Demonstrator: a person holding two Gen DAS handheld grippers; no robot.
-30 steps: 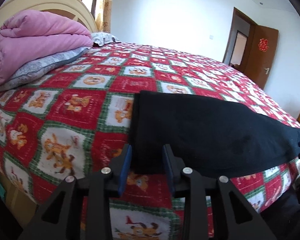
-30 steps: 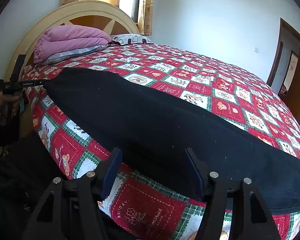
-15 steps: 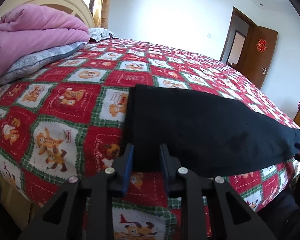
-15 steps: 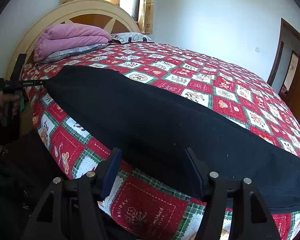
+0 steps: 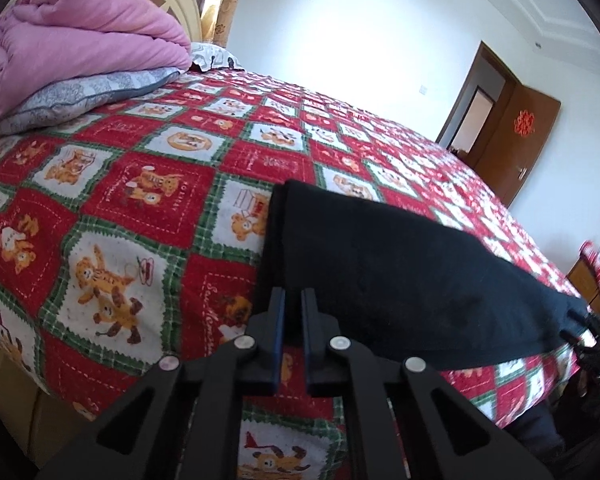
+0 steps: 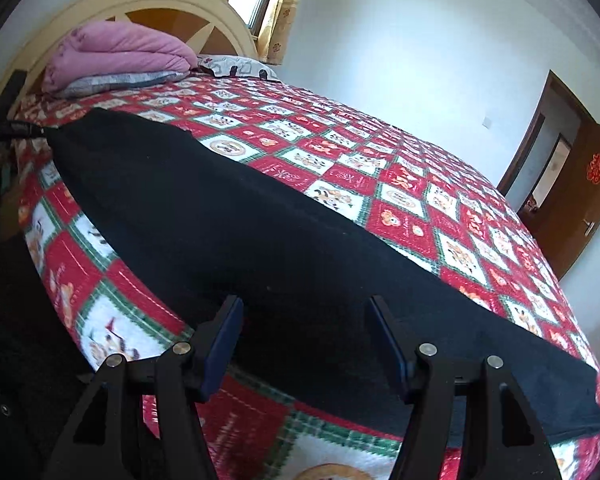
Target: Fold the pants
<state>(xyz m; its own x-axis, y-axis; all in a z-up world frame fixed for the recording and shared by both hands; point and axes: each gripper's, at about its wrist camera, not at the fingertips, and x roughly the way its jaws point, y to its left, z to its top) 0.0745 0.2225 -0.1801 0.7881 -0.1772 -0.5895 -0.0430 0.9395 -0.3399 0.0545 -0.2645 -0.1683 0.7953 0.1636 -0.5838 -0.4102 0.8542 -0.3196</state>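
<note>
Pants (image 5: 400,280) seemingly pinched by left gripper (image 5: 293,300); right gripper (image 6: 304,312) spread wide.

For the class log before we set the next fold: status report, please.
Left tongs nearly shut at near corner of long black fabric pants. Right tongs open over pants' near edge. Pants flat on red checked bedspread; nothing in the way.

a red and green patchwork bedspread (image 5: 148,184) with bear prints covers the bed. at the head end, before the cream headboard (image 6: 168,4), a folded pink quilt (image 5: 72,40) rests on a grey pillow (image 5: 84,94). a brown door (image 5: 516,140) stands open by the far corner.
</note>
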